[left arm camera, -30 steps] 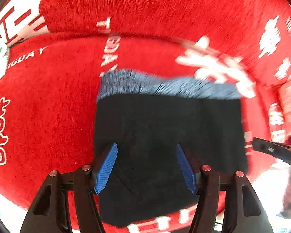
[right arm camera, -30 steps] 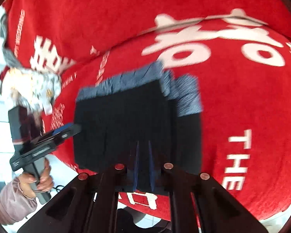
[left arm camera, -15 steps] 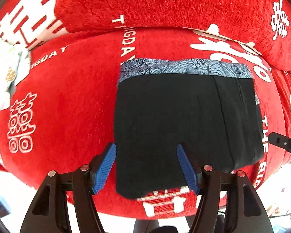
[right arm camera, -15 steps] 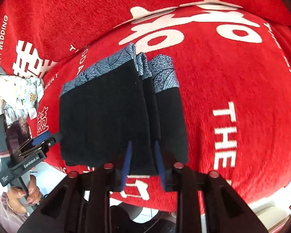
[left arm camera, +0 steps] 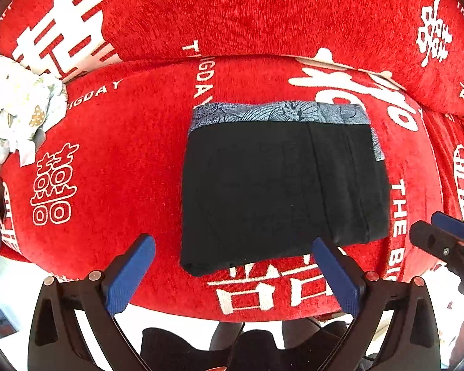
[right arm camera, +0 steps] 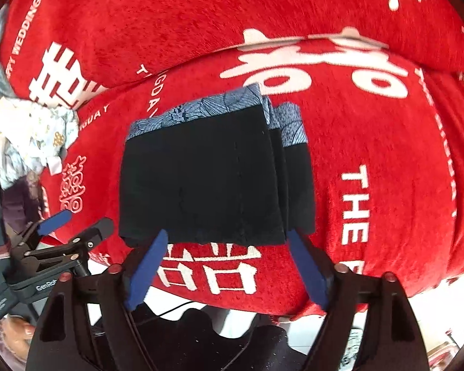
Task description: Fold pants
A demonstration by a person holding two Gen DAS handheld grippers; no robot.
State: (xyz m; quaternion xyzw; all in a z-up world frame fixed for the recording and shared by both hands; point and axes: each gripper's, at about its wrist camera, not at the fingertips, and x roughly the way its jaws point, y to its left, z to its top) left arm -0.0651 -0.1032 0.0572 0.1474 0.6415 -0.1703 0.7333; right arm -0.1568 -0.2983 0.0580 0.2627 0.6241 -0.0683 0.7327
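Both claws just opened, lifted | pants (left arm camera: 281, 185) folded flat, released

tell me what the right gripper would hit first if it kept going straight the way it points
Probably the near edge of the folded black pants on the red cushion. The right gripper is open and empty, aimed there; depth is unclear, so possibly the cushion just before it.

Folded pants (left arm camera: 281, 182) lie on the sofa seat (left arm camera: 123, 160) ahead of the left gripper (left arm camera: 232, 256); crumpled cloth (left arm camera: 18, 108) far left.
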